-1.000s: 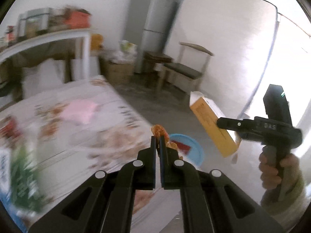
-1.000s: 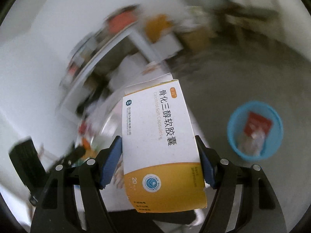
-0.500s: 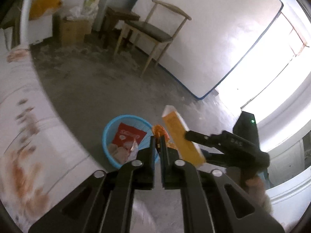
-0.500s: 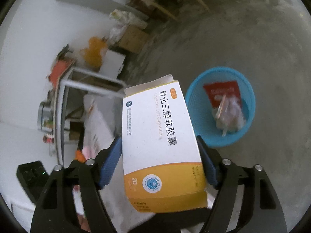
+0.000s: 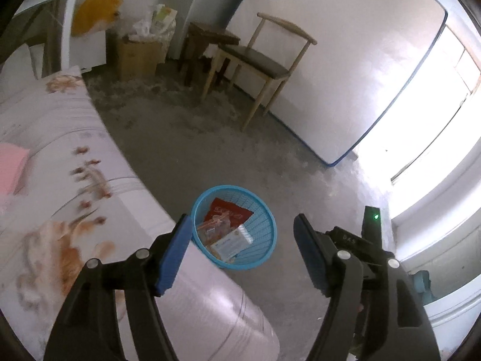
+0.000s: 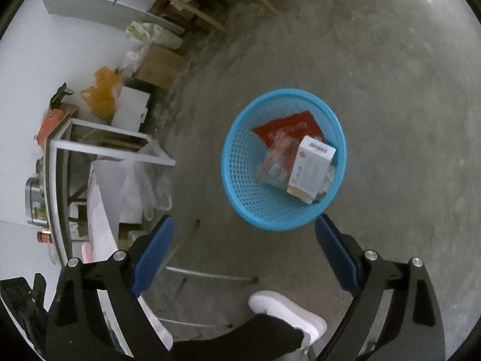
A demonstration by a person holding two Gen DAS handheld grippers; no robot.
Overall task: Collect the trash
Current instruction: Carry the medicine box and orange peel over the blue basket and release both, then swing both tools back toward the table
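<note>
Basket (image 6: 240,180) on floor holds medicine box (image 6: 312,168) and wrappers; my left tongs (image 5: 242,255) and right tongs (image 6: 243,252) are opening, empty, with more trash likely left on the worktop (image 5: 45,150).

A wooden chair (image 5: 264,57), a cardboard box (image 5: 136,57), possibly a fridge (image 6: 90,3).

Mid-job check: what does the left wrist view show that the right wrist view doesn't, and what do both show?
Left wrist only: the patterned table cover, a pink sheet, and the right claw's body. Right wrist only: a white shoe and a shelf frame. Both: the blue basket on the floor holding the white-and-yellow box and red packet; each claw's jaws are opening, with nothing between them.
</note>
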